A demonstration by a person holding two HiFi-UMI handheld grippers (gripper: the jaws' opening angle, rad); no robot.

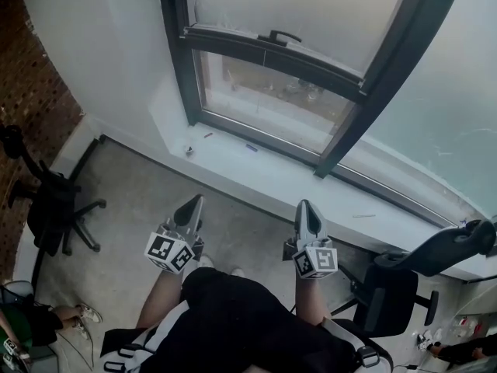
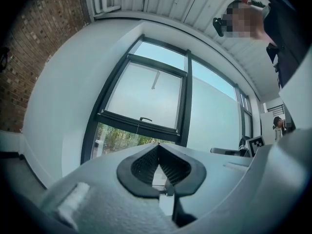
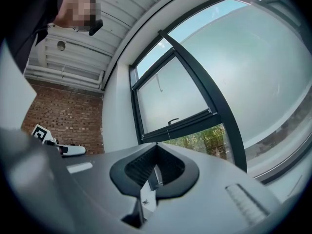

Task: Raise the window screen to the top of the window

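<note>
The window screen [image 1: 303,6] is a frosted sheet that covers the upper part of the dark-framed window. Its dark bottom bar [image 1: 272,57] carries a small curved handle [image 1: 281,35], and clear glass shows greenery below the bar. My left gripper [image 1: 196,202] and right gripper [image 1: 307,206] are side by side over the floor, short of the sill, both shut and empty. In the left gripper view the shut jaws [image 2: 159,147] point at the screen's handle [image 2: 145,119]. The right gripper view shows the shut jaws [image 3: 156,147] below the handle [image 3: 172,121].
A white sill [image 1: 256,169] with a few small bits on it runs below the window. A black office chair [image 1: 50,200] stands at the left by the brick wall, another chair [image 1: 419,274] at the right. A seated person's legs [image 1: 54,317] show at the bottom left.
</note>
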